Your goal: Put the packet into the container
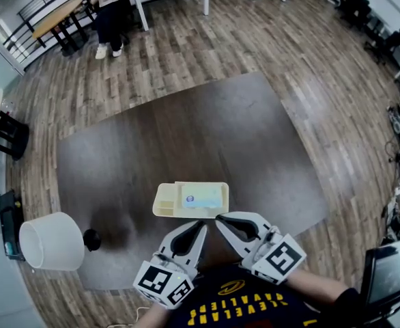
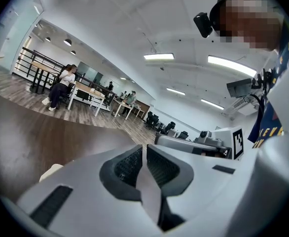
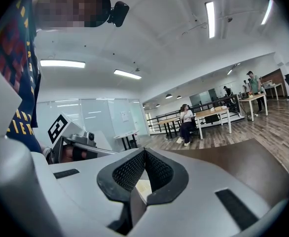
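Just beyond tongs: packet (image 1: pixel 201 197) in container (image 1: pixel 162 209); my left gripper (image 1: pixel 201 225), right gripper (image 1: pixel 219 218) closed, empty. Placement looks done; next, withdraw.

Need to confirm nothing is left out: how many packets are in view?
1. The packet lies inside the container on the dark table, in its large compartment. Any packet underneath it would be hidden.

Dark brown counter (image 1: pixel 186 135), matte top, stood on wood-plank floor (image 1: pixel 186 46). One cream container (image 1: pixel 164 203) lay flat near its front edge.
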Available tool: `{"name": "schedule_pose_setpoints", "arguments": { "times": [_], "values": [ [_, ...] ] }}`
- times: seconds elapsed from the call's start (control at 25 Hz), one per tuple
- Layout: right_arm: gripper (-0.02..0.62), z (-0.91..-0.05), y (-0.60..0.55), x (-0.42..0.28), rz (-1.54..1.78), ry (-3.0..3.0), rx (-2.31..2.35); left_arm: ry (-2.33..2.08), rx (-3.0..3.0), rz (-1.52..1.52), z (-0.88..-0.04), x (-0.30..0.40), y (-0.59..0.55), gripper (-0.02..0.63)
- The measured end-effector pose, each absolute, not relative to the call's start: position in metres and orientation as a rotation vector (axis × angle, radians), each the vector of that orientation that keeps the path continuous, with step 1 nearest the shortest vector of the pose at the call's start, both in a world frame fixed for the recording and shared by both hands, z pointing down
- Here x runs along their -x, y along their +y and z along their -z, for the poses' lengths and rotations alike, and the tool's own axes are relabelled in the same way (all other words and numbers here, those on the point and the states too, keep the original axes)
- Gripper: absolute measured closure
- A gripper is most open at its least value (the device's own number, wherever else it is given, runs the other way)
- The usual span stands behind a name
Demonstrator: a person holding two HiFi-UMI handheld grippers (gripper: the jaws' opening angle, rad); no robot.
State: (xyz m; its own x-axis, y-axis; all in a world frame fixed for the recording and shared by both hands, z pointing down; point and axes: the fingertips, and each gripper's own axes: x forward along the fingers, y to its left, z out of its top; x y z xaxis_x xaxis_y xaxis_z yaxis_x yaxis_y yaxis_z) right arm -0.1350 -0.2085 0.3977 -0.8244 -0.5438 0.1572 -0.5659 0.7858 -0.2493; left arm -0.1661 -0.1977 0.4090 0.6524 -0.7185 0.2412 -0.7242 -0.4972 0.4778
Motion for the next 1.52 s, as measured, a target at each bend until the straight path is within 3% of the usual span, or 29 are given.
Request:
{"name": "schedule_pose_setpoints", "arguments": {
  "times": [0.88,1.52],
  "values": [
    [0.586,-0.386,-0.21,0.121,-0.509,-2.917,-0.964,-1.076,-2.312,-0.059,-0.413,0.146,-0.201,0.575],
    [0.586,-0.407,-0.209,0.144,-0.491,-2.869,-0.897,-1.106,-2.289,-0.032,-0.421,0.174,-0.204,0.575]
  ]
}}
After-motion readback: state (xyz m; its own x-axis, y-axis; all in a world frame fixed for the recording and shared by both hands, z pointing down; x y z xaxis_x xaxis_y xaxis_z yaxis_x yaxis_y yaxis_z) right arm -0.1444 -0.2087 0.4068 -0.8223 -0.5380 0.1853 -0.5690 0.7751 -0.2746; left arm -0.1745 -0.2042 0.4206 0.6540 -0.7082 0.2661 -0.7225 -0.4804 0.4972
